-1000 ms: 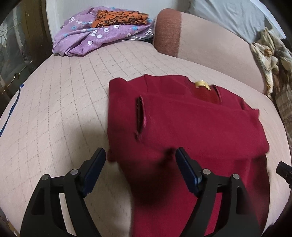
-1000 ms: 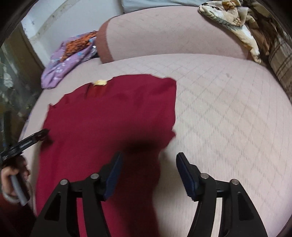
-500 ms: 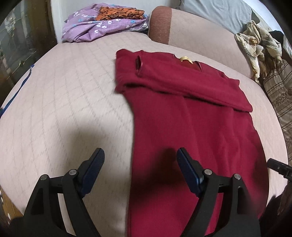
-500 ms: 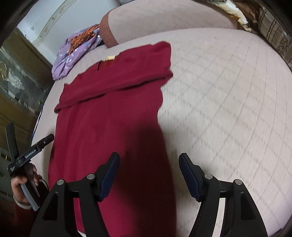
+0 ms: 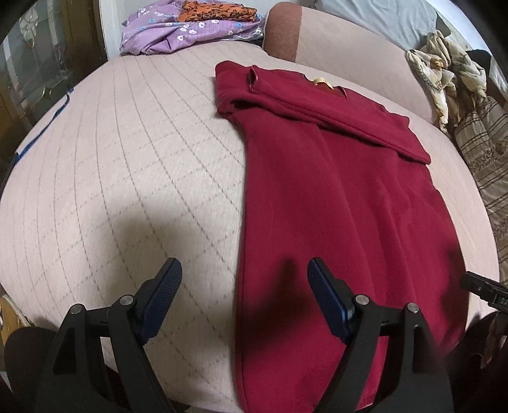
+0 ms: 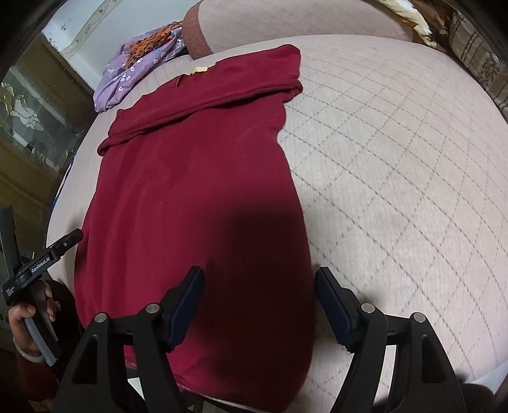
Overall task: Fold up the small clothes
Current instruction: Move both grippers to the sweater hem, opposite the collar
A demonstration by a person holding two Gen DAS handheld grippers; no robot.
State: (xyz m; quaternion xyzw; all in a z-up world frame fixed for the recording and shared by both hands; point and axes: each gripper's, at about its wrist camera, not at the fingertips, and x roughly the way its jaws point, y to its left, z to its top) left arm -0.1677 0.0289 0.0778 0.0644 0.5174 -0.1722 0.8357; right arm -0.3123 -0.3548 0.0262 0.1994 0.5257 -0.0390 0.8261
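Observation:
A dark red garment (image 5: 333,197) lies flat on the pink quilted cushion (image 5: 127,165), with both sleeves folded across its chest and a yellow neck label (image 5: 321,82) at the far end. It also shows in the right wrist view (image 6: 190,190). My left gripper (image 5: 244,286) is open and empty, above the garment's near left edge. My right gripper (image 6: 258,290) is open and empty, above the near right edge. The left gripper's tool and the hand holding it (image 6: 35,270) show at the left of the right wrist view.
A purple flowered cloth with an orange patterned one (image 5: 190,25) is piled at the far left corner. A backrest cushion (image 5: 349,44) runs along the far side. A crumpled cream cloth (image 5: 451,73) and striped fabric (image 5: 485,152) lie at the right. A glass cabinet (image 6: 31,111) stands to the left.
Both grippers have pulled back from the folded sleeves toward the garment's near hem. The garment now lies stretched out in view with the sleeves folded over.

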